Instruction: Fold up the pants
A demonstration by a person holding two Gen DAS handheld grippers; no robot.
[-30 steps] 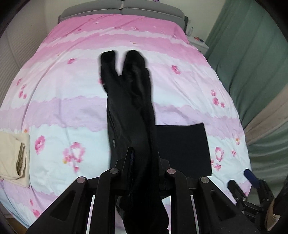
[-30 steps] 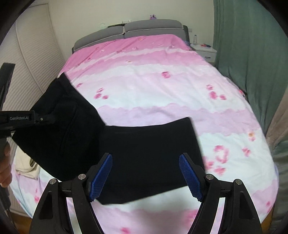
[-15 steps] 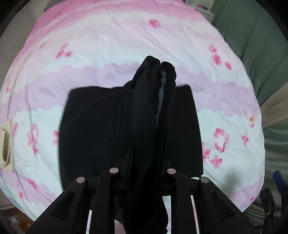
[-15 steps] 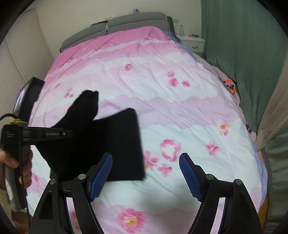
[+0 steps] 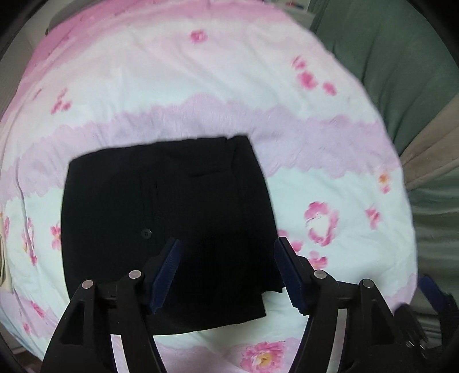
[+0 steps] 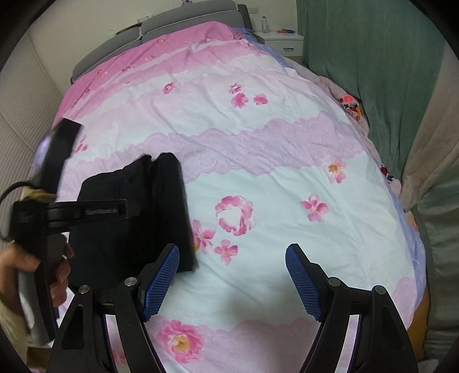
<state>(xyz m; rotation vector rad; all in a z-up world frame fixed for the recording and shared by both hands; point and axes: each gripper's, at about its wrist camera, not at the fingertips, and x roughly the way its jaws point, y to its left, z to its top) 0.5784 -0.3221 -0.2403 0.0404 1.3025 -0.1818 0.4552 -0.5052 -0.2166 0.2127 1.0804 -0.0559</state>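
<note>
The black pants (image 5: 160,218) lie folded into a flat rectangle on the pink flowered bedcover (image 5: 200,86). My left gripper (image 5: 228,242) hangs just over the near right part of the pants. Its jaws are opening, the blue pads stand apart, and the cloth lies loose beneath them, not pinched. In the right wrist view the pants (image 6: 169,200) sit at the left, partly hidden by the left tool, which a hand (image 6: 61,272) holds. My right gripper (image 6: 232,248) is open over bare bedcover to the right of the pants, with nothing between its fingers.
A grey headboard (image 6: 186,20) stands at the bed's far end, with a white nightstand (image 6: 282,40) beside it. A green curtain (image 6: 373,71) and beige fabric (image 6: 424,160) run along the bed's right side.
The left gripper came down with the hanging pants, laid them onto the folded stack and let go, its jaws spreading. The right gripper swung right, off the pants, still open.
</note>
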